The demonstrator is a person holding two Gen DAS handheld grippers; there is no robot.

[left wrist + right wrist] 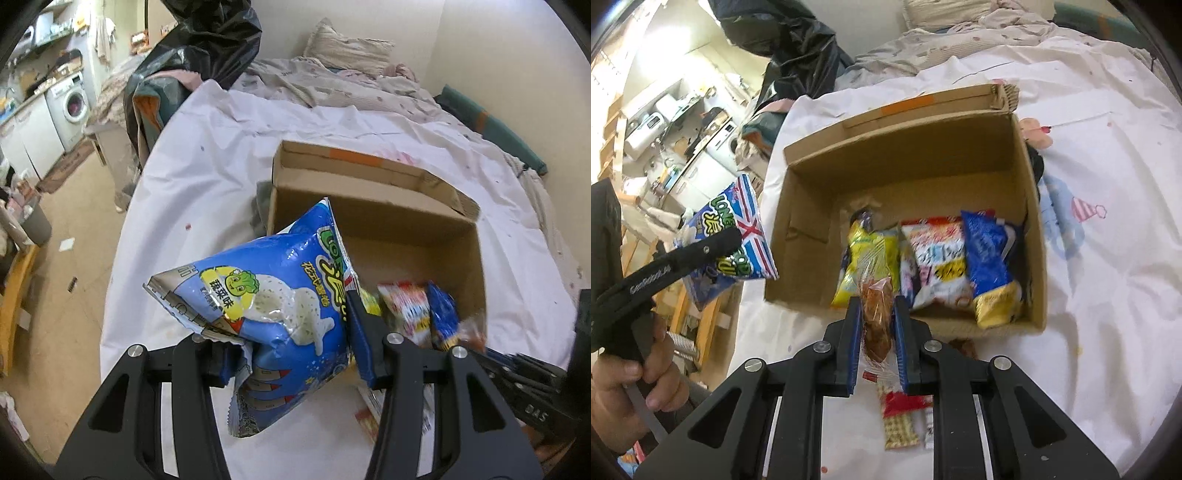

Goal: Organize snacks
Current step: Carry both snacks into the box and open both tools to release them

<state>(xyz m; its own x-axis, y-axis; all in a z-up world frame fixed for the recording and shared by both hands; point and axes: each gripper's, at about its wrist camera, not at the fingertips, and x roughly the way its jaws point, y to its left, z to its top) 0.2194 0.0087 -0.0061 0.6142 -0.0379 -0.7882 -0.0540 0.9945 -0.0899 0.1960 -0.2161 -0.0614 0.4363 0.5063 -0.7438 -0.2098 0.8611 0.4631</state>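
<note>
An open cardboard box (373, 195) stands on the white sheet; it also shows in the right wrist view (905, 162). Inside lie a yellow packet (864, 254), a red-and-white packet (938, 254) and a blue packet (990, 258). My left gripper (291, 354) is shut on a big blue snack bag (280, 306) and holds it over the box's near left corner; the bag also shows in the right wrist view (738, 236). My right gripper (875, 325) is shut on a clear-wrapped brown snack (875, 314) at the box's near wall.
A red-and-yellow snack packet (897, 417) lies on the sheet (1108, 258) below my right gripper. A crumpled blanket and pillow (343, 48) lie beyond the box. A black plastic bag (207, 40) hangs at the bed's left. Floor and a washing machine (74, 103) lie left.
</note>
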